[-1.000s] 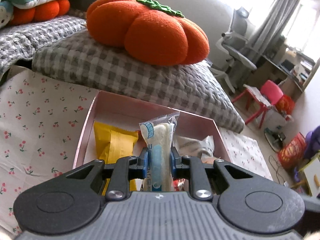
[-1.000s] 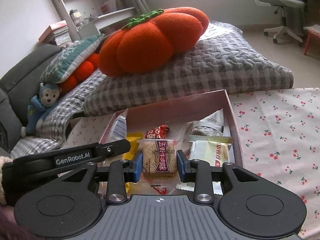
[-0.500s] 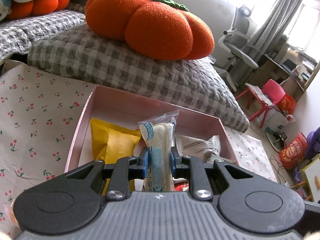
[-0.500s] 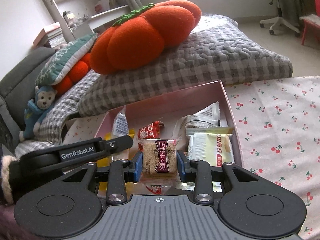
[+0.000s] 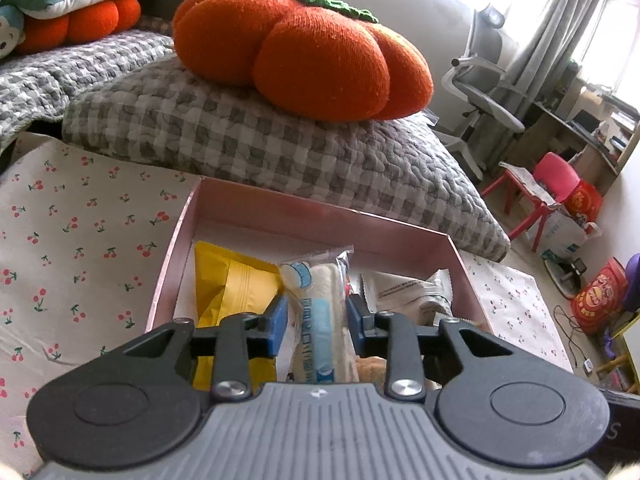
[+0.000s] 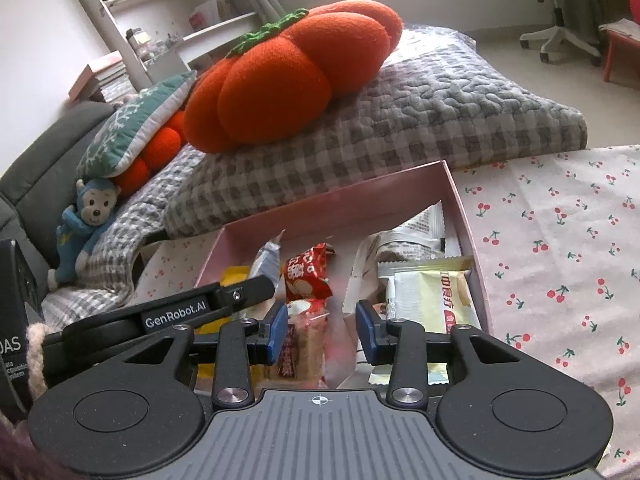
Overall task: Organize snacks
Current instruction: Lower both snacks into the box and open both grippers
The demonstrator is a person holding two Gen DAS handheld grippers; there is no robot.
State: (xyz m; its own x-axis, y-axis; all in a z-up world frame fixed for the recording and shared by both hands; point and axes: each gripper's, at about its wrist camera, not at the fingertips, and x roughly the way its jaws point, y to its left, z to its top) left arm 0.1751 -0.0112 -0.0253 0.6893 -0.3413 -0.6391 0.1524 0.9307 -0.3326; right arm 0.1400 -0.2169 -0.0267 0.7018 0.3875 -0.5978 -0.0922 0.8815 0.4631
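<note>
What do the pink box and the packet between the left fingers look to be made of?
Pink box: probably cardboard with a matte, faintly pearly finish; its walls are thin, flat and sharp-cornered. Roll packet: clear, glossy plastic film; the pale roll shows through it, and the crimped top seal catches the light. The left gripper is opening, with the packet between its fingers.

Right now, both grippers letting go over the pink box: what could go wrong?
1. The left gripper jaws are opening around the upright blue-and-white packet; it may tip onto the yellow packet.
2. The right gripper jaws are opening and the cracker packet already leans on the left pad; it could land crooked.
3. The pink box is crowded, and both grippers are close; withdrawing might snag wrappers.
</note>
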